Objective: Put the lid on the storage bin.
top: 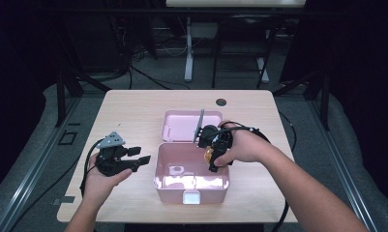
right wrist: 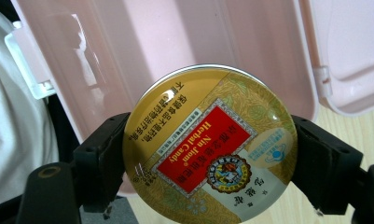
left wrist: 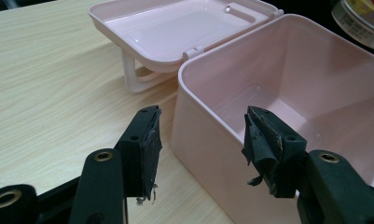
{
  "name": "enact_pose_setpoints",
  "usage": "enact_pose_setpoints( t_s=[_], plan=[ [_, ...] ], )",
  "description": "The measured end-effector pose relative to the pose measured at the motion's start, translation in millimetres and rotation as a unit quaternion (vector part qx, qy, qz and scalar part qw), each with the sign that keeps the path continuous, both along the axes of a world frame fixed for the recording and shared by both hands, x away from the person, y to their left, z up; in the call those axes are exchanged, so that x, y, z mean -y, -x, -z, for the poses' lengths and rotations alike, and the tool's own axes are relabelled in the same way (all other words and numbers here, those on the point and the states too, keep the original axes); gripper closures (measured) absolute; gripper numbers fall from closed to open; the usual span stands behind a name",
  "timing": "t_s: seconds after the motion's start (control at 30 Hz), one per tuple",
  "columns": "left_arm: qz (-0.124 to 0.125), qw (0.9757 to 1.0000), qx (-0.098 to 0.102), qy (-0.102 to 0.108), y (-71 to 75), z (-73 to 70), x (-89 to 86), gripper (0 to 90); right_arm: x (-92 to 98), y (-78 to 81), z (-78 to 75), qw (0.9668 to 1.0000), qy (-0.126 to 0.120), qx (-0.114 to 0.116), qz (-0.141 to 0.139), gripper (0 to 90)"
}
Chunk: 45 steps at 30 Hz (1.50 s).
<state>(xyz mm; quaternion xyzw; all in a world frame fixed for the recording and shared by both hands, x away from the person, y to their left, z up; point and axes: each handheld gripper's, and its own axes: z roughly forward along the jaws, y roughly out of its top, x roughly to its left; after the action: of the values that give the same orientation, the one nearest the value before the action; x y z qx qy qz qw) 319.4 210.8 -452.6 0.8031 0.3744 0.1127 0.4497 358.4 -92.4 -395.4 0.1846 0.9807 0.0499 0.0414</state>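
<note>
1. Closest to the camera in the high view are the person's two forearms coming in from the bottom edge, one gripper in each hand.
2. The left gripper (top: 142, 155) sits over the bare table (top: 128, 111), just left of the pink box (top: 191, 186), not touching it as far as I can see. Its jaws are spread wide with nothing between them. In the left gripper view (left wrist: 201, 135) the gap between the two black pads straddles the box's near corner, and the pad rubber looks pretty chewed up and frayed.
3. The pink box stands open near the front middle of the table, with a white latch tab on its front wall. The inside looks glossy, with a light patch on the floor, can't tell what that is.
4. The right gripper (top: 212, 153) hangs over the right-hand side of the open box, clamped on a round candy tin (top: 208, 154). In the right gripper view (right wrist: 208, 158) the tin (right wrist: 208, 149) is pinched by its edges between the two jaws, gold lid facing the camera, red label reading "Herbal Candy". The tin is above the box's opening, not resting on the bottom.
5. Behind the box its hinged lid (top: 182, 125) lies flipped back flat on the table, inside face up.
6. Farther back, a small round dark grommet hole (top: 221, 102) sits near the table's far edge.
</note>
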Motion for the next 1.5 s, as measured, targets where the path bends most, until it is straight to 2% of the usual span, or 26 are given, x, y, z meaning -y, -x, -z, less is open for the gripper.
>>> enact_pose_setpoints(
  t_s=[0.1, 0.2, 0.5, 0.63, 0.77, 0.87, 1.0, 1.1, 1.4, 1.5],
  plan=[
    [0.0, 1.0, -0.001, 0.001, -0.1, 0.4, 0.1, 45.9, -3.1, 0.3, 5.3, 0.9999, 0.0, 0.003, -0.015, 19.6],
    [0.003, 1.0, 0.0, 0.0, -0.6, 1.3, 0.8, 46.4, -5.3, 1.0, 11.6, 0.9995, 0.01, 0.002, -0.031, 19.6],
    [0.001, 1.0, 0.002, 0.002, -0.4, 1.3, 1.5, 47.0, -8.5, 3.0, 24.3, 0.9967, 0.03, 0.0, -0.075, 19.6],
    [-0.002, 1.0, 0.003, 0.002, -0.3, 1.4, 1.5, 47.3, -10.1, 3.4, 28.2, 0.9952, 0.031, -0.002, -0.093, 19.6],
    [-0.004, 1.0, 0.002, 0.001, -0.4, 1.5, 1.5, 47.5, -11.8, 3.5, 33.5, 0.9942, 0.039, -0.002, -0.1, 19.6],
    [-0.007, 1.0, 0.002, 0.003, -0.3, 1.5, 1.6, 47.8, -11.7, 1.7, 39.8, 0.9952, 0.031, -0.012, -0.092, 19.6],
    [-0.004, 1.0, 0.001, 0.001, -0.7, 1.8, 2.0, 48.6, -10.2, 0.1, 49.0, 0.994, 0.048, -0.01, -0.098, 19.6],
    [-0.003, 1.0, -0.001, 0.002, -0.7, 2.8, 3.4, 49.5, -8.2, -1.6, 53.2, 0.9949, 0.032, -0.014, -0.095, 19.6],
    [0.005, 1.0, 0.001, 0.0, -0.2, 4.2, 6.8, 53.8, -4.8, -3.6, 67.6, 0.9938, 0.022, -0.015, -0.108, 19.7],
    [0.005, 1.0, -0.001, 0.0, -0.6, 5.5, 7.6, 53.9, -4.5, -3.7, 70.1, 0.9925, 0.023, -0.015, -0.119, 19.7]
  ],
)
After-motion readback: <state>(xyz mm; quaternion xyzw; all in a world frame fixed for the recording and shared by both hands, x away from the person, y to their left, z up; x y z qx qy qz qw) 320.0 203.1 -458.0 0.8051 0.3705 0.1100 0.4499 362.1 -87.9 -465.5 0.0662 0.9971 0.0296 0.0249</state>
